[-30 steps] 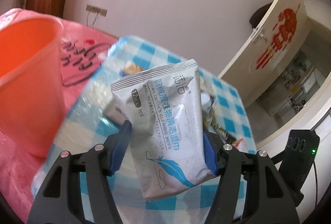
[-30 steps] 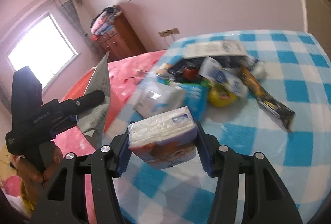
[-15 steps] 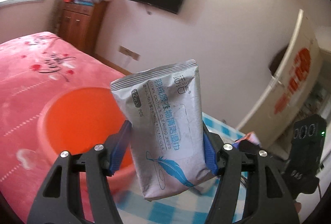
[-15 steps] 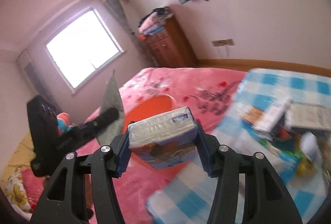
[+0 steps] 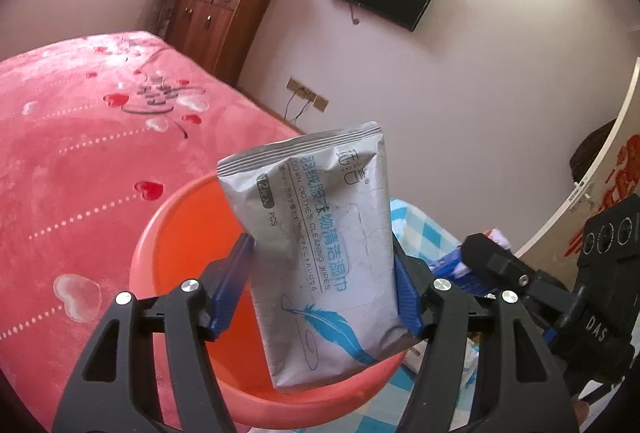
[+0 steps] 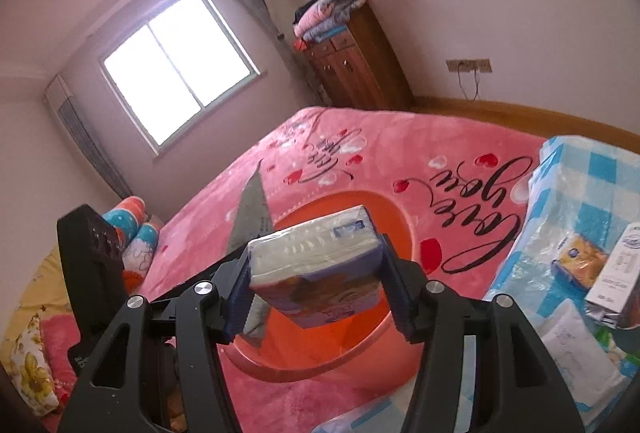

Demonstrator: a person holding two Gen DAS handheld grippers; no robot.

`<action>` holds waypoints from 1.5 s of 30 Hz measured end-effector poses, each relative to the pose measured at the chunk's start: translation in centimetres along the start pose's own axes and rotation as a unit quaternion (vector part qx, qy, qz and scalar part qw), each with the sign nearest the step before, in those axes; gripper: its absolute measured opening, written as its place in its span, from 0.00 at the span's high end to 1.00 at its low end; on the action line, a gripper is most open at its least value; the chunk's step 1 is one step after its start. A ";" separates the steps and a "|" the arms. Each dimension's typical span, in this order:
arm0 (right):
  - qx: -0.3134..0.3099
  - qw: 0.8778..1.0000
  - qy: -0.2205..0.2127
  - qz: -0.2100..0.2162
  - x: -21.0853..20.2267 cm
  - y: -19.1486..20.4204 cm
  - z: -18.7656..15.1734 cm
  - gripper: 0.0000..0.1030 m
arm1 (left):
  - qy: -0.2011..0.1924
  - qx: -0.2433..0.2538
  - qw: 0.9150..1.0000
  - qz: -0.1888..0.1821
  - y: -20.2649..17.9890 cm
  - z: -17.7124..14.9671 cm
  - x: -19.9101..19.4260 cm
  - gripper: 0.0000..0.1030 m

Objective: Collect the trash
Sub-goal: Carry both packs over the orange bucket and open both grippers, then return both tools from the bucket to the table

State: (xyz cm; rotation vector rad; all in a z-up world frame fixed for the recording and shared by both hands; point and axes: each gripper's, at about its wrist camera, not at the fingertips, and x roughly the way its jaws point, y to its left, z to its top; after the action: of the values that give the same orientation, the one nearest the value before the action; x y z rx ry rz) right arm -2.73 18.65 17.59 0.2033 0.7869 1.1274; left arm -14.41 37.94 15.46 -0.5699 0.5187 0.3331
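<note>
Trash is what I have in both tongs right now, two pieces in all: my left gripper (image 5: 324, 293) clamps a silver wipes pouch (image 5: 316, 245) upright between its blue pads, and my right gripper (image 6: 314, 291) pinches a small tissue pack (image 6: 316, 273) across its short sides. The right jaws are beginning to ease apart with the pack between them, though the pads look to be touching it yet. Both pieces hang over the one orange basin (image 5: 188, 233), which sits on the pink bedspread (image 5: 80, 137) just beside the near edge of the blue checked tablecloth (image 6: 592, 169). In the right wrist view the pouch shows edge-on as a grey sliver above the basin's far rim, with my left tool just beside it. I judge this as the drop step: carrying is done, release is what remains. The next move calls for spreading each pair of jaws while they sit squarely above the basin's mouth, so neither piece catches the rim and slides onto the bedspread; the pouch is tall and may tip as it falls. On the tablecloth I count at least three more items near its left edge, an orange-and-blue snack packet (image 6: 576, 261), a white carton (image 6: 618, 273) and a flat white wrapper (image 6: 576, 357); more may lie out of view.
</note>
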 end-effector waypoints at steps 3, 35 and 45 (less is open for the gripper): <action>0.008 1.000 0.008 0.005 1.3 -0.4 -0.2 0.24 | 0.014 -0.004 1.000 0.009 0.3 -0.6 0.9 0.36; 0.001 0.975 -0.126 -0.184 -12.3 -4.7 -9.1 0.10 | -0.107 0.089 0.988 -0.064 -6.0 -5.6 -2.7 0.08; -0.007 0.959 -0.160 -0.234 -17.0 -6.5 -12.8 0.07 | -0.077 0.184 0.979 -0.050 -10.9 -9.8 -3.0 0.08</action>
State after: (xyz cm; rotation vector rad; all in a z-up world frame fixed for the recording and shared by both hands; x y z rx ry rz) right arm -9.72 -1.89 12.86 0.1699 0.4993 0.6292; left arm -15.80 23.09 14.70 -0.2072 0.3884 0.1774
